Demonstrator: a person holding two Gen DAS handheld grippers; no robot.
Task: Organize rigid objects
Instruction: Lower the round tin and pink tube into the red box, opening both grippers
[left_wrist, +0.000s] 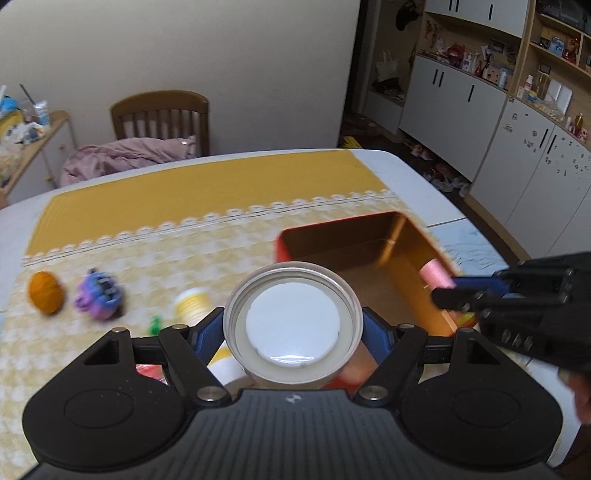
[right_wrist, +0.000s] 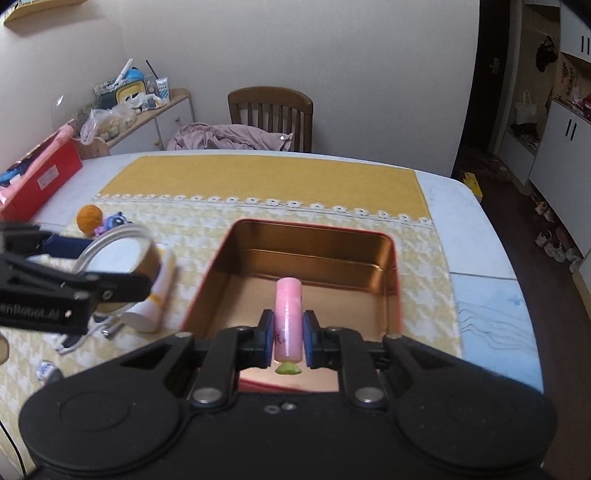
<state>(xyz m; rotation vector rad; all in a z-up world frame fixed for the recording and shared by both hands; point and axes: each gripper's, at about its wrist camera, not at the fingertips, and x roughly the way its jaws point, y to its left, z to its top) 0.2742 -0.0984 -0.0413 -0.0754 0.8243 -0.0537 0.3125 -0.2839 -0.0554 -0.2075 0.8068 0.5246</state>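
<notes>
With the red tin (right_wrist: 306, 258) as the landmark, farthest to its left an orange ball (right_wrist: 88, 218) lay on the yellow cloth (right_wrist: 273, 177), and a purple toy (right_wrist: 117, 220) sat touching it on the side nearer the tin. Next toward the tin, the left gripper (left_wrist: 293, 325) pinched a round metal lid (left_wrist: 293, 317) between its blue pads; the lid's white lining faced the camera, and it was held above the cloth, left of the tin's near corner. Under and beside it lay a white tube with yellow bands (right_wrist: 153, 301), and a small green piece (left_wrist: 155, 325) lay near that tube, too blurred to identify.

The tin itself stood open on the checked part of the cloth, its gold inside showing a bare floor; nothing seemed to rest on that floor, though the near edge was hidden by the grippers. Over the tin's near side the right gripper (right_wrist: 288, 334) clamped a pink tube (right_wrist: 289, 317), which stood roughly upright between the pads with a green tip at its lower end, its top reaching over the tin's opening. Whether the tube touched the tin could not be told.
</notes>
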